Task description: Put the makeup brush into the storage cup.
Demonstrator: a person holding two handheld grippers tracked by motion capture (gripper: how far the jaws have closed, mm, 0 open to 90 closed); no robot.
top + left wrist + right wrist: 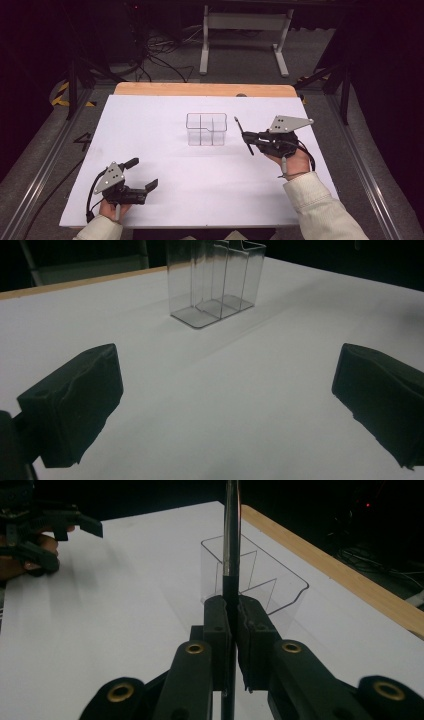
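A clear plastic organiser box (206, 129) with inner dividers stands mid-table; it also appears in the left gripper view (215, 282) and the right gripper view (260, 580). My right gripper (249, 136) is just right of the box, shut on a thin dark pen (244, 135) that runs crosswise through its jaws. In the right gripper view the pen (231, 535) rises straight up from the clamped pads. My left gripper (145, 175) rests near the front left of the sheet, jaws wide apart, with nothing between its pads (75, 400).
A white sheet (165, 165) covers the table, with a wooden edge (205, 89) along the far side. Beyond the table lie dark floor, cables and a metal stand (245, 30). In the right gripper view, the left hand and its gripper (45, 530) sit far off.
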